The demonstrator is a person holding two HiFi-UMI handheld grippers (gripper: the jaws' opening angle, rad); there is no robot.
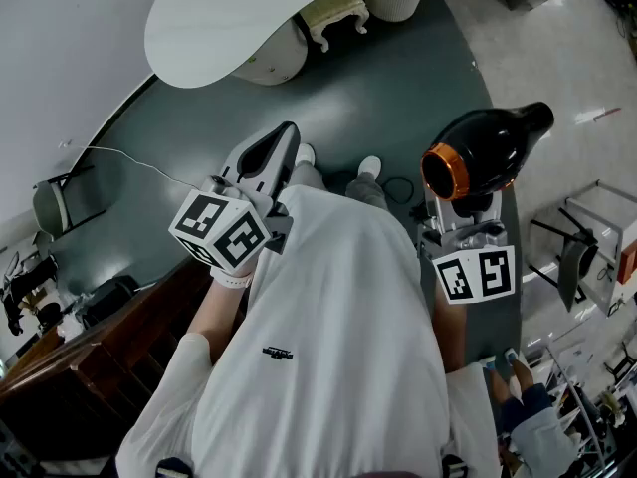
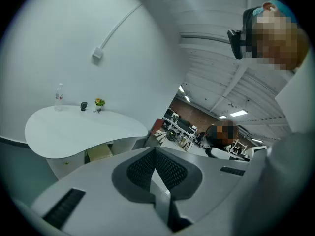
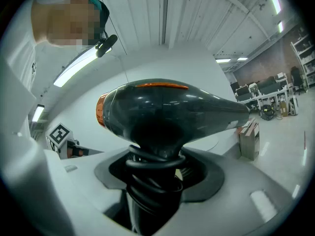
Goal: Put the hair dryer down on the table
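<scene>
In the right tool, black hair dryer, orange ring

No legible text; the small mark on the shirt is unreadable.

The left tool points far from the body and a little downward, with its jaws closed together and nothing between them. The right tool is held level, and its jaws clamp the handle of the hair dryer.
</scene>
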